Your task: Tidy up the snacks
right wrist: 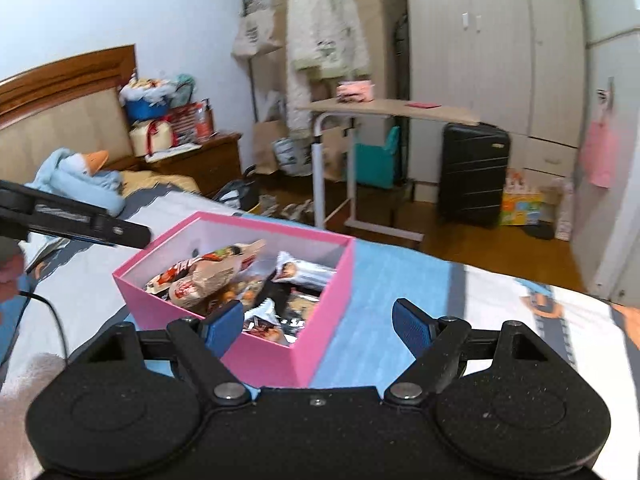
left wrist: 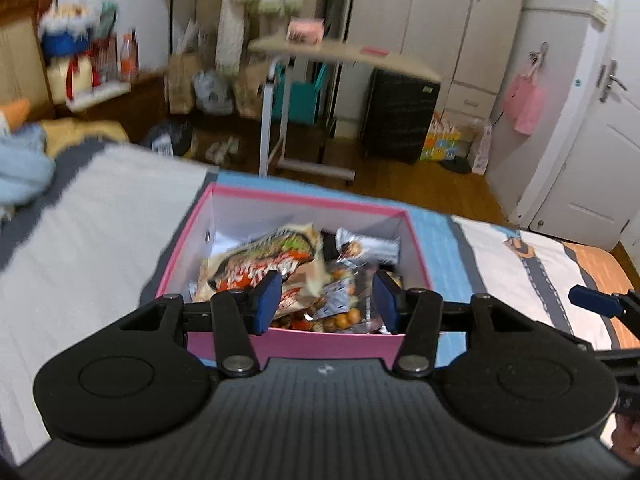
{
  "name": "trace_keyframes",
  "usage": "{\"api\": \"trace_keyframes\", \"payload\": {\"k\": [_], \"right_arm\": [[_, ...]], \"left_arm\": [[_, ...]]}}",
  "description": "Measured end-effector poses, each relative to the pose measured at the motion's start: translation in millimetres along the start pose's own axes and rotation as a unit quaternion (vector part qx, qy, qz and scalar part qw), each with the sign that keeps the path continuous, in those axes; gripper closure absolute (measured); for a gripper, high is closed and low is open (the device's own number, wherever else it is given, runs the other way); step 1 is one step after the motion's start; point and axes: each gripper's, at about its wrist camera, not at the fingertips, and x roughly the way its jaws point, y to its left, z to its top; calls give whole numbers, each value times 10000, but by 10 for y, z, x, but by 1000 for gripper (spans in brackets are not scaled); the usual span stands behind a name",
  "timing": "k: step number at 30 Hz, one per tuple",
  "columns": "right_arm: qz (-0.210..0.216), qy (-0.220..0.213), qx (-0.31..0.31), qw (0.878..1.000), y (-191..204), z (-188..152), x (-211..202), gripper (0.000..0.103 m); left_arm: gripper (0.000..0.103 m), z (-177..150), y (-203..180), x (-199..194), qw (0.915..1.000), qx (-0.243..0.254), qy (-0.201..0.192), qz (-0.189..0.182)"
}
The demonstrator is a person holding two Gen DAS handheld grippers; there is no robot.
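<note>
A pink box with white inner walls sits on the bed and holds several snack packets, among them a beige and red packet and a silver bar wrapper. My left gripper is open and empty, just above the box's near edge. In the right wrist view the same pink box lies ahead and left, with the beige packet and silver wrapper inside. My right gripper is open and empty over the box's near right corner. The left gripper's arm shows at the left.
The bed has a striped grey, white and blue cover, with a blue plush toy near the headboard. Beyond the bed stand a rolling side table, a black suitcase, a nightstand and wardrobes. A white door is at the right.
</note>
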Motion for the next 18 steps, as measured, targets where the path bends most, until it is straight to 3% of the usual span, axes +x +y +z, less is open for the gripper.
{"api": "trace_keyframes", "payload": {"k": [6,18], "right_arm": [[-316,35,296,9991,-100,-85,-317,17],[-774,94,600,9951,-84,-311,-709,17]], "left_arm": [[47,-54,-327,-463,9990,378,-170,-143],[39,-427,-591,-864,9985,319,-308,-318]]}}
